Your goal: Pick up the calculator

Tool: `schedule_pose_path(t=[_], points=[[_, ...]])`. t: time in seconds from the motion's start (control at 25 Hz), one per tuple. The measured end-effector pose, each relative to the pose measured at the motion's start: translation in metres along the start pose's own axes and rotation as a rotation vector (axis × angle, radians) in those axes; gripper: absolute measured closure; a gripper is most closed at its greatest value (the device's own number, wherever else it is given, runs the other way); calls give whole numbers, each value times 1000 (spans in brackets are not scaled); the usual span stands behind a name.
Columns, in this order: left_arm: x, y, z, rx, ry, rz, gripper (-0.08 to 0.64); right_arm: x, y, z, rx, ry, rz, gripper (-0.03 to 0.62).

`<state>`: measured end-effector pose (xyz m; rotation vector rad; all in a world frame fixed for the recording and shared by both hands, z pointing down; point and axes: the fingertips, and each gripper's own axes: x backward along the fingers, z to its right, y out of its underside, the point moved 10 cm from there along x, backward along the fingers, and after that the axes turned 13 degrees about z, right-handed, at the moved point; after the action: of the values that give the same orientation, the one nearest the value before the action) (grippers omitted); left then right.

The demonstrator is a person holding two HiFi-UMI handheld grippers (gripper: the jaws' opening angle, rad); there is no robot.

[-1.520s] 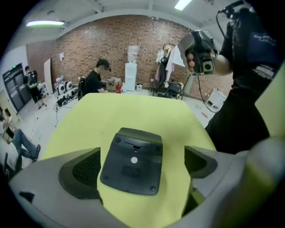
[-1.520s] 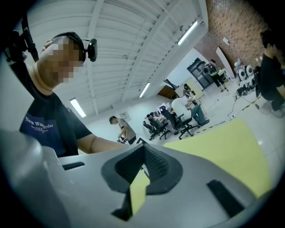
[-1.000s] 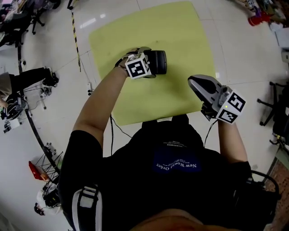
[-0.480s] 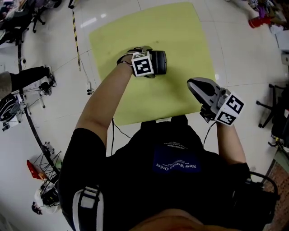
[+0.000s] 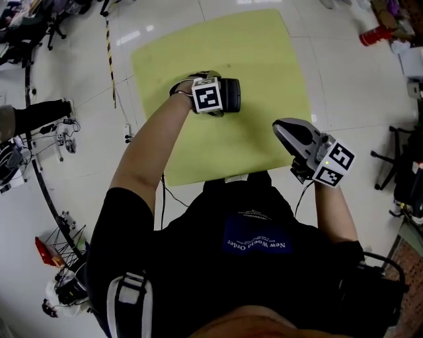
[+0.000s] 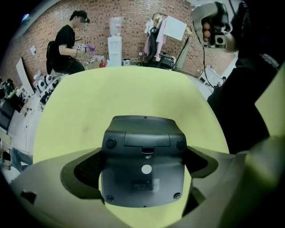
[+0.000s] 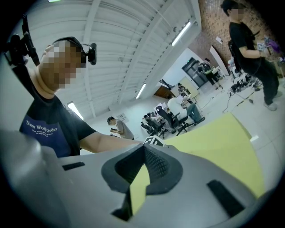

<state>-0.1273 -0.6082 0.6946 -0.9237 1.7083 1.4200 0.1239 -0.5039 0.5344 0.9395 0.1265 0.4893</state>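
Between the jaws of the left hand-held gripper [image 6: 143, 153]: calculator [image 6: 143, 182], clamped, over the worktop [image 6: 89, 102].
Dark grey moulded plastic, rounded rectangle, underside to camera, round corner feet, battery hatch. Right hand-held gripper [image 7: 143, 149] closed, empty, at the worktop's near edge. Matte yellow-green top; glossy white tiled floor [image 5: 79, 171]; brick wall [image 6: 133, 13].

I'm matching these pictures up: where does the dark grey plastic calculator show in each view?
Head view: dark grey plastic calculator upper centre, over the mat.
Left gripper view: lower centre, underside towards the camera, clamped between the jaws.
Right gripper view: not visible.
Shared landmark: the yellow-green mat, seen in all three.
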Motion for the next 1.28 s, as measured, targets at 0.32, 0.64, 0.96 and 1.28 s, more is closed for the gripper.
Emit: schedule_pose_path(t=[0.32, 0.64, 0.96, 1.28], points=[[58, -5, 7, 163, -109, 303, -22, -1, -6, -8, 11, -7, 11, 607], [123, -2, 65, 283, -246, 610, -21, -14, -30, -24, 71, -42, -8, 607], [208, 6, 139, 272, -365, 730, -21, -43, -69, -67, 168, -76, 7, 607], [293, 2, 203, 256, -513, 944, -21, -63, -109, -119, 312, -64, 14, 607]])
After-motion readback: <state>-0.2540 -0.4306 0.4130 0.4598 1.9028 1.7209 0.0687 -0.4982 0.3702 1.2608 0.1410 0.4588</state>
